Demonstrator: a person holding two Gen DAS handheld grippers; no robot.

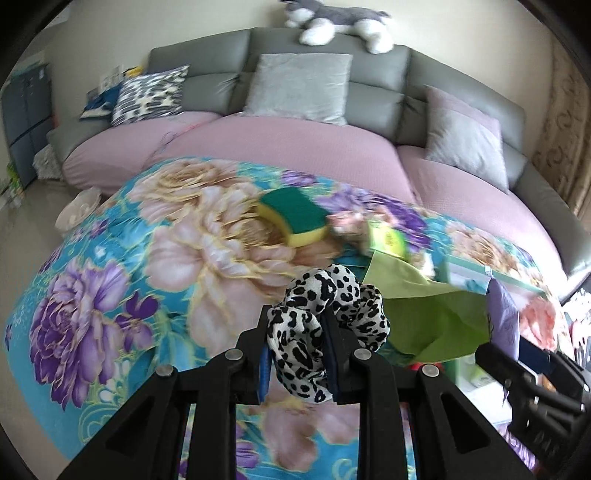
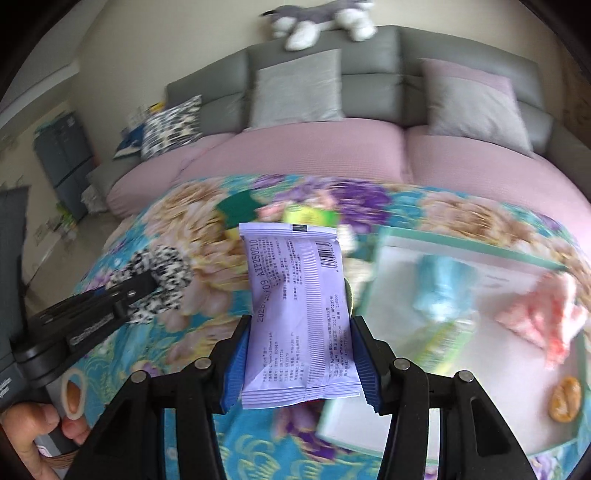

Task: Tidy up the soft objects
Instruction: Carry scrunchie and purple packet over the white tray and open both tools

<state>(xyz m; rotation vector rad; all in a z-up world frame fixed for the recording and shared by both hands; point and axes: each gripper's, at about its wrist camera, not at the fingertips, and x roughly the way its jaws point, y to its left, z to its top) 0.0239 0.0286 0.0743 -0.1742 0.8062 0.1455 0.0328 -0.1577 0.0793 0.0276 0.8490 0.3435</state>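
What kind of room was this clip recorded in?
Most likely a home living room: a grey sofa with throw cushions, a plush dog lying along its back, and a floral cloth covering the work surface in front.

A black-and-white leopard-print scrunchie (image 1: 314, 332) is bunched up and pinched above the floral table (image 1: 129, 258). A flat lilac packet (image 2: 299, 314) with printed text stands upright over the same table. On it, beyond the scrunchie, lies a green-topped yellow sponge (image 1: 293, 218).
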